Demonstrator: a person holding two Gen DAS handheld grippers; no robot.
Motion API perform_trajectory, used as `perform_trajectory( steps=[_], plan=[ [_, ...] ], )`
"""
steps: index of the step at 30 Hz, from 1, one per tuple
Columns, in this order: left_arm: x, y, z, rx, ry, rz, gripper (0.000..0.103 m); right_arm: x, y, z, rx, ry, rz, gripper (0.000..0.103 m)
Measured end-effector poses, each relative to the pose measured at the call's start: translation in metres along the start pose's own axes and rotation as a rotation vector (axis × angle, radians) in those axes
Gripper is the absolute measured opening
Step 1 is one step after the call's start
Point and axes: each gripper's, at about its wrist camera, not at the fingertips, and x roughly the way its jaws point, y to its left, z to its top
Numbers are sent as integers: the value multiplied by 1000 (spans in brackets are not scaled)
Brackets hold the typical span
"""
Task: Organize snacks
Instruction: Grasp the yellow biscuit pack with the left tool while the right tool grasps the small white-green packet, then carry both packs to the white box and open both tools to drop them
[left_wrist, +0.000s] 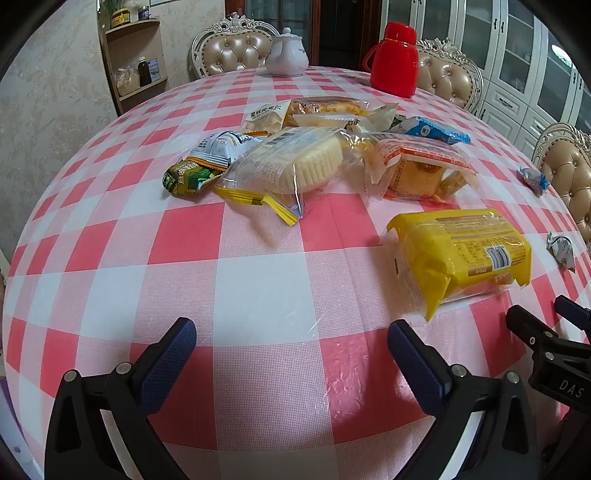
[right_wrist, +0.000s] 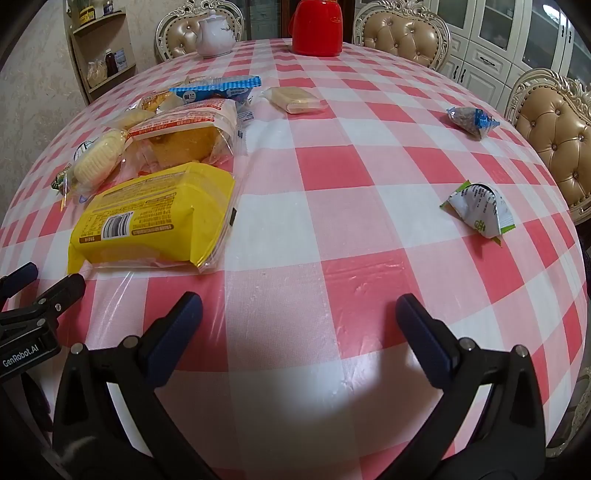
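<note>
Item — yellow snack pack (right_wrist: 155, 218), lying just beyond your left gripper (left_wrist: 291, 339) on the checked table (right_wrist: 332, 206), is looking light, soft, crinkly and slippery — you are holding both it and the right gripper (right_wrist: 299, 314) wide open and empty; take its midsection.

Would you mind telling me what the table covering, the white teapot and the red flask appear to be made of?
Table covering: probably glossy plastic film over checked cloth; wrinkles and glare show.
White teapot: likely glazed ceramic; smooth, softly shiny, with a faint printed pattern.
Red flask: seemingly hard plastic; uniform colour, dull highlights.
</note>
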Motion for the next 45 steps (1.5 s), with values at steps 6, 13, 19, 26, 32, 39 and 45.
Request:
perform_trajectory(
  steps=[6, 13, 19, 26, 32, 39, 45],
  plan=[
    [2, 2, 2, 23, 21, -20, 103, -2, 0, 0, -46, 41, 31, 103],
    [-16, -17, 8, 193, -72, -106, 102, -21, -46, -11, 44, -8, 114, 103],
    [-34, -79, 32, 518, -186, -211, 102, -35, -121, -12, 130, -105, 28, 103],
    [13, -117, 30, 863, -119, -194, 102, -21, -161, 15, 104, -89, 106, 103],
    [21, -107, 37, 708, -25, -342, 77, 11, -164, 43, 28, -54, 108, 103],
    [16, -92, 24, 567, -20, -391, 50, 43, -157, 60, -18, 37, 72, 90],
    [6, -86, 24, 429, -41, -358, 49, 26, -150, 45, -13, -22, 37, 49]
  ],
)
